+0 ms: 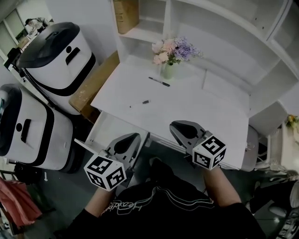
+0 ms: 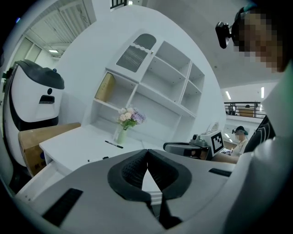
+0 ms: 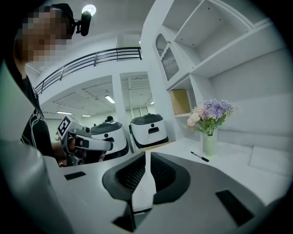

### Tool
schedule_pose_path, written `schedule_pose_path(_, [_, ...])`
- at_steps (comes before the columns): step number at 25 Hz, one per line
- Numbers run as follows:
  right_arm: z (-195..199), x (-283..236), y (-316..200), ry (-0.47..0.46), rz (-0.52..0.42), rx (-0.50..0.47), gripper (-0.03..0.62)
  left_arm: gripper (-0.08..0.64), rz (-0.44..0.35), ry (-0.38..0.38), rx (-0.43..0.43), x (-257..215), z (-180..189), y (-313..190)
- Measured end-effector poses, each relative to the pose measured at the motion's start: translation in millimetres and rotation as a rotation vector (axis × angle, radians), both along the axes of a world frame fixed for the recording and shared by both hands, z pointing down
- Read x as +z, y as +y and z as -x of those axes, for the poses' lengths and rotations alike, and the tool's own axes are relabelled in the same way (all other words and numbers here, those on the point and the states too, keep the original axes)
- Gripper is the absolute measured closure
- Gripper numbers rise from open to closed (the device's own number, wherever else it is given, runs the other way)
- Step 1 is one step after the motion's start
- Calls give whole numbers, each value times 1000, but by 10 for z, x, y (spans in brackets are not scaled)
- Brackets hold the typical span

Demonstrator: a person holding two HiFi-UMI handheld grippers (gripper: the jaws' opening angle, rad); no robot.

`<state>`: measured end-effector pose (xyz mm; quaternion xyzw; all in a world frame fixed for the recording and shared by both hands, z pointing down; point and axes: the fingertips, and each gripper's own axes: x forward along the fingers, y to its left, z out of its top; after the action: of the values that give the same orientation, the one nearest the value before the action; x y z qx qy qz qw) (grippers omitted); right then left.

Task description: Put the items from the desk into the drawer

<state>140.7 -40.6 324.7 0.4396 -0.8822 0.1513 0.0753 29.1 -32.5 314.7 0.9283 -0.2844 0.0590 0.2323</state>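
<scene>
— What sits nearest?

— The person's black top (image 1: pixel 154 205) fills the bottom of the head view, and bare forearms reach forward from it. The left gripper (image 1: pixel 132 140) has its jaws pressed together at the tips, with nothing between them. The right gripper (image 1: pixel 180 127) has its jaws drawn close, leaving only a thin slit, and it is likewise empty. Both are held in the air and touch nothing.

— And the drawer?

— The drawer (image 1: pixel 112 128) is pulled out under the left part of the counter (image 1: pixel 196 112). The inside that shows is white and bare. In the head view the left gripper overlaps its near right corner, and the right gripper lies over the counter's front edge, well to the right of it.

— Where are the things to be put away?

— All on the counter, apart from both grippers. A small black piece (image 1: pixel 145 101) lies towards the left, nearest the front, with a tiny dark speck just beside it. I cannot tell what either one is. Farther back lies a black pen (image 1: pixel 159 81), flat and slanted.

— Behind that?

— Just past the pen, a pale vase (image 1: pixel 167 71) stands upright against the back and holds pink, white and purple flowers (image 1: pixel 175 49). White shelves (image 1: pixel 224 42) rise above the counter, and a cardboard box (image 1: pixel 126 14) stands in the upper left compartment.

— Off to the side?

— A brown board (image 1: pixel 93 86) leans along the counter's left edge. Two rounded white-and-black units (image 1: pixel 60 56) stand on the floor beyond it.
</scene>
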Motion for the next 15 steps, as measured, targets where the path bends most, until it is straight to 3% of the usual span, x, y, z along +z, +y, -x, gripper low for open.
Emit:
schedule_pose_path(9, [-559,463,-1142,72,40,25,529,540,27,-68,-50,188,-85,-772])
schedule_pose_path(11, [-652,586,-1428,89,55,33,474,540,42,-71,-67,238,-76,-962])
schedule_pose_path(15, [-801,841,-1968,146,81,43,443,540,67,-73,-92,334,-52,-1288])
